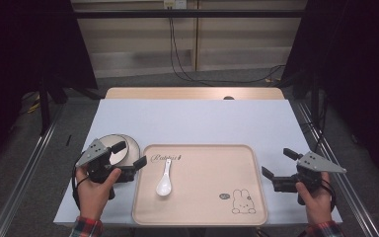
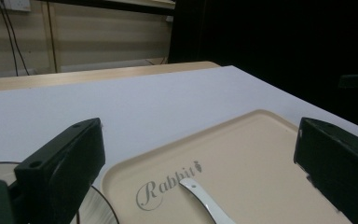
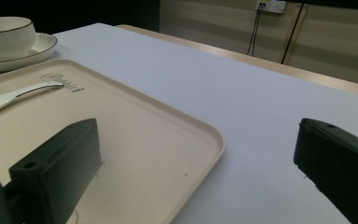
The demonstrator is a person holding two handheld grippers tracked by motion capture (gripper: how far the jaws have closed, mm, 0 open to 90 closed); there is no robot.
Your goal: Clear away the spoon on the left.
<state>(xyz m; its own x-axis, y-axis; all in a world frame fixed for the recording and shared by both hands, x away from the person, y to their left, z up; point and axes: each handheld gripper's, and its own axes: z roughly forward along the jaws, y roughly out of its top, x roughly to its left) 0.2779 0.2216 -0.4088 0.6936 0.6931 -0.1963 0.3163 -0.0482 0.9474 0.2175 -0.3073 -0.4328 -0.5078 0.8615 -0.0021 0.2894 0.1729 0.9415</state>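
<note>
White spoon point(image 1: 164, 180) lies alone on the beige tray point(image 1: 202, 217), bowl point(image 3: 5, 36) sits on its plate point(image 1: 131, 146) just left, left gripper point(image 1: 130, 155) hovering spread-jawed over that plate, right gripper point(image 1: 279, 163) wide open beside the tray.

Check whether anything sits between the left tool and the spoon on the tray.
Nothing visible does. The left tool, jaws open, hangs beside the tray; bare tray lies between it and the spoon.
</note>
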